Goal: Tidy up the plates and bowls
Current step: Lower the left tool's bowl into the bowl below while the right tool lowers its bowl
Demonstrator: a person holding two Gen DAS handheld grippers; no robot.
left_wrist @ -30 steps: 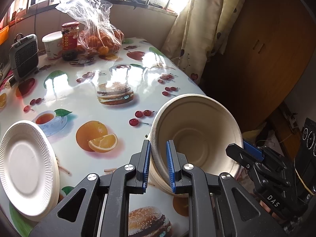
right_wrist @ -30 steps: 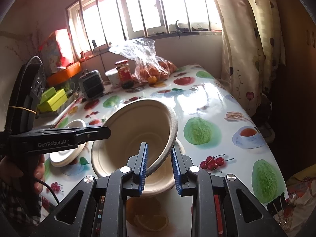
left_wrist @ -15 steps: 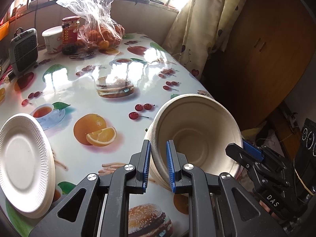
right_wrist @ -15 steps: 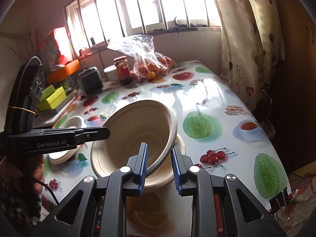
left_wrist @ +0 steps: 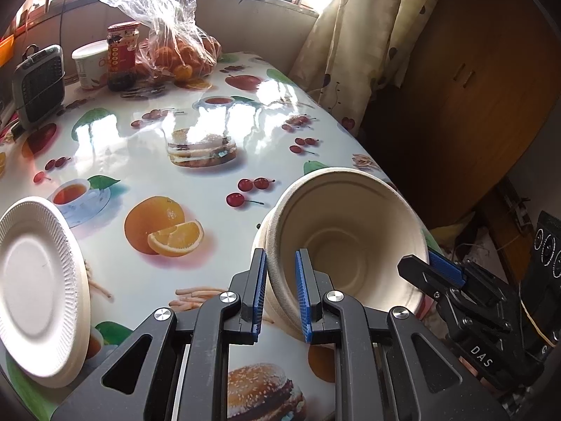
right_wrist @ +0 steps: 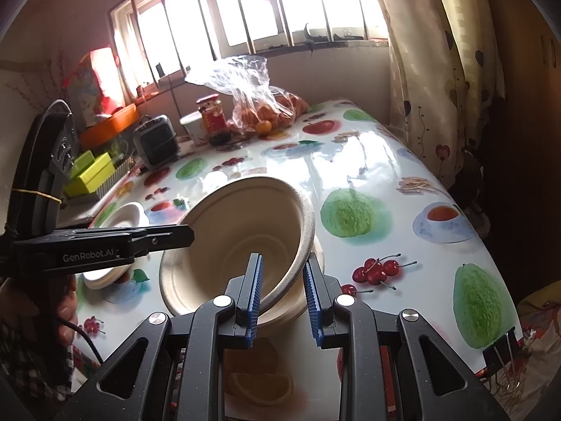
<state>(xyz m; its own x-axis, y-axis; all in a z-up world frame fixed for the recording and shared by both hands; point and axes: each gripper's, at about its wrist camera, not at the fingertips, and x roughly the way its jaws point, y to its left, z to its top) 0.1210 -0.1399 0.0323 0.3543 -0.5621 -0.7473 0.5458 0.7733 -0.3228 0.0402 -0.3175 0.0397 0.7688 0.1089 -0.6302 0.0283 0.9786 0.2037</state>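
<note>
Both grippers clamped on opposite rims of the tilted bowl stack, low centre of each frame.

Left view: the left gripper (left_wrist: 278, 293) has its jaws closed on the near rim of the bowl (left_wrist: 347, 242), with the right gripper (left_wrist: 434, 270) at the far rim, lower right; the plates (left_wrist: 38, 287) lie at the left edge of the table (left_wrist: 210, 189). Right view alone shows the right gripper (right_wrist: 282, 296) pinching the bowl (right_wrist: 238, 245) rim, a second bowl nested beneath, a hand (right_wrist: 66, 312) at lower left, and the window (right_wrist: 245, 7) across the top.
</note>
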